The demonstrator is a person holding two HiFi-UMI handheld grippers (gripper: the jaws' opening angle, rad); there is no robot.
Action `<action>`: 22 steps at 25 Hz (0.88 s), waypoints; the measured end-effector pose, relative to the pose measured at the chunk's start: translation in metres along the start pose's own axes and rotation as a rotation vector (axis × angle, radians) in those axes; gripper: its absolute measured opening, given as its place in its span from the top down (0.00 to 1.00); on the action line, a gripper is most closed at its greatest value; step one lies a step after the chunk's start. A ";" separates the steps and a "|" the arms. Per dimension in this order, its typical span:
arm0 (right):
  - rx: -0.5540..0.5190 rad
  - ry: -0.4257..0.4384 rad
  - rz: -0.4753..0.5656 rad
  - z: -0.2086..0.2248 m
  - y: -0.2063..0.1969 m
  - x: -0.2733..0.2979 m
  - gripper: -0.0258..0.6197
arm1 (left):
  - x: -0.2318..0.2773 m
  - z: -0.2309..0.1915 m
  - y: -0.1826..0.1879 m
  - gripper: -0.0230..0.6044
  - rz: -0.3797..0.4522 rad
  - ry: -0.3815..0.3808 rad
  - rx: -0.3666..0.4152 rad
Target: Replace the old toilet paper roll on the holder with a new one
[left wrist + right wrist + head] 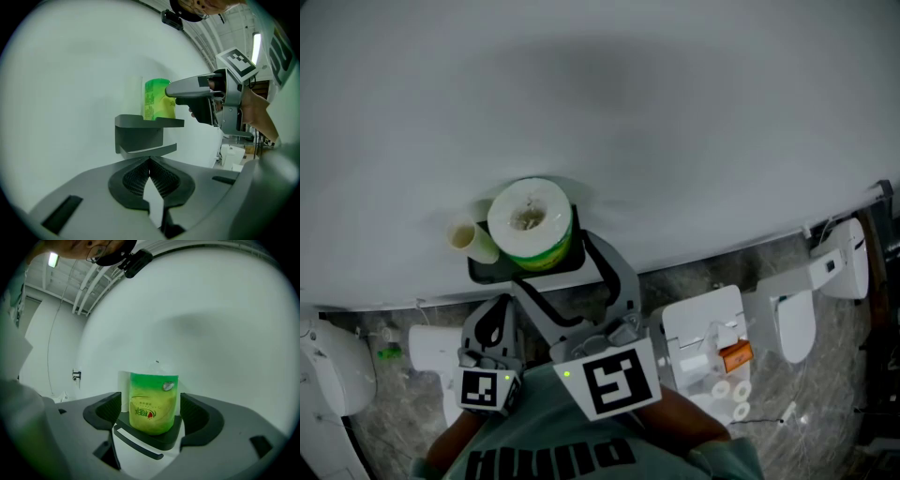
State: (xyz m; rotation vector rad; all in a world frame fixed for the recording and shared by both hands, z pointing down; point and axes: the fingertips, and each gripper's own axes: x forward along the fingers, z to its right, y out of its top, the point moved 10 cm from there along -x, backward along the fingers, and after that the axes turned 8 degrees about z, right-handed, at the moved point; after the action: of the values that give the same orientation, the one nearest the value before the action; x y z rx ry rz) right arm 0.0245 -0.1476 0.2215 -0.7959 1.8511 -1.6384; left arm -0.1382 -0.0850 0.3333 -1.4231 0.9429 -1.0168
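Drawing my right gripper (150,408) back carelessly could clip the new roll (530,220) and tip it off the holder (140,123), since I judge it only stands loose on the top shelf in its green wrapper. The jaws are spread wide on either side of the roll, pads clear of it, holding nothing. My left gripper (149,161) is closed and empty, near the holder. The old tube (472,242) lies just left of the roll; a nudge could send it off.
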 end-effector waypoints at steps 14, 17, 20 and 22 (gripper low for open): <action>0.007 0.057 0.042 0.014 0.006 0.029 0.33 | -0.006 -0.012 0.000 0.96 -0.002 0.107 -0.012; 0.001 0.064 0.039 0.015 0.006 0.033 0.33 | -0.004 -0.014 0.000 0.96 -0.001 0.115 -0.012; -0.008 0.069 0.032 0.016 0.006 0.036 0.33 | -0.003 -0.015 0.000 0.96 0.002 0.115 -0.012; -0.011 0.071 0.029 0.016 0.006 0.037 0.33 | -0.001 -0.016 0.000 0.96 0.000 0.115 -0.014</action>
State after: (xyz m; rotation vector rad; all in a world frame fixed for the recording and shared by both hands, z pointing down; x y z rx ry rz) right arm 0.0103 -0.1854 0.2129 -0.7210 1.9129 -1.6589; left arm -0.1539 -0.0887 0.3334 -1.3877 1.0351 -1.1032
